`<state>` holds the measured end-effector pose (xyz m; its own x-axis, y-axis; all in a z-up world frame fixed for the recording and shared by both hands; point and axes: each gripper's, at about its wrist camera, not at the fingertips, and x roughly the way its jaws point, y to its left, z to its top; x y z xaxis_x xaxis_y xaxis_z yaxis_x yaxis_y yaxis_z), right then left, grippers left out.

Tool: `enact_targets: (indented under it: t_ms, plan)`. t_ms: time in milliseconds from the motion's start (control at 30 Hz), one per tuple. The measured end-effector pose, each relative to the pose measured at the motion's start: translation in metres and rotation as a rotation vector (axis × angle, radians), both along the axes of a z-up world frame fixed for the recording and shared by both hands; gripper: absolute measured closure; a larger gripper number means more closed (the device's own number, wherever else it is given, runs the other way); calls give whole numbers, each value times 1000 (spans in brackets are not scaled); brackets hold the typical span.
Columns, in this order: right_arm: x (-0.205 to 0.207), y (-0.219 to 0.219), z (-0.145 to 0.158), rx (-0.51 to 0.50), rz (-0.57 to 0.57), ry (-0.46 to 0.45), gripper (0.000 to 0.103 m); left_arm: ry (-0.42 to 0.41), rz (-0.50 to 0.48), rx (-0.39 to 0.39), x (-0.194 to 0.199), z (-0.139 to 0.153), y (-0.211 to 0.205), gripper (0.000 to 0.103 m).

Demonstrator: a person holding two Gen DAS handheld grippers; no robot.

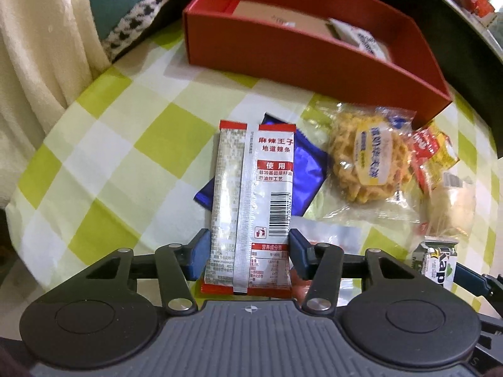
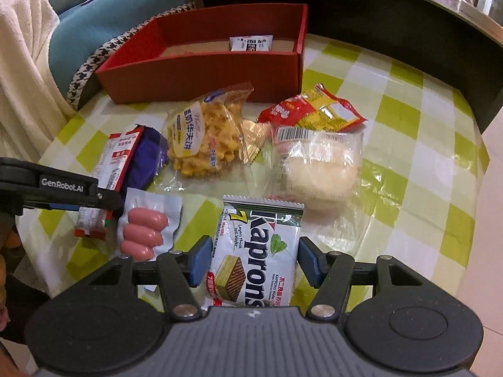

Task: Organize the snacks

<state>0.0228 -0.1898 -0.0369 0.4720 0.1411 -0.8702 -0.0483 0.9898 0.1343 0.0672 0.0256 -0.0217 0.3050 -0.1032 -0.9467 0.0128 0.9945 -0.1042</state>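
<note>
My left tool (image 1: 248, 251) is closed narrow on the silver-red snack strip (image 1: 251, 194). My right tool (image 2: 253, 260) stands a bit wider around the Kaprons wafer pack (image 2: 256, 251), red box (image 2: 201, 66) at 11 o'clock

Left gripper (image 1: 249, 253) low over the table's near edge, blue pads against both long sides of a red-and-silver packet. Right gripper (image 2: 254, 260) beside it, level, jaws parted wider than the wafer pack between them.

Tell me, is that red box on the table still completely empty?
No, the red box already holds one small white packet lying on its cardboard floor near the far right corner.
</note>
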Motion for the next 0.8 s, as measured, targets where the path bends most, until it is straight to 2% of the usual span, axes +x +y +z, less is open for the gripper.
enact_targets:
  t_ms: [233, 700, 800]
  plan:
    - [-2, 0, 1, 13, 14, 0, 42, -2, -33, 0, -5, 7, -10, 43]
    - [-14, 5, 20, 38, 41, -58, 42, 3, 18, -56, -29, 18, 1, 44]
    - [-14, 1, 23, 46, 27, -65, 42, -16, 7, -52, -32, 24, -2, 44]
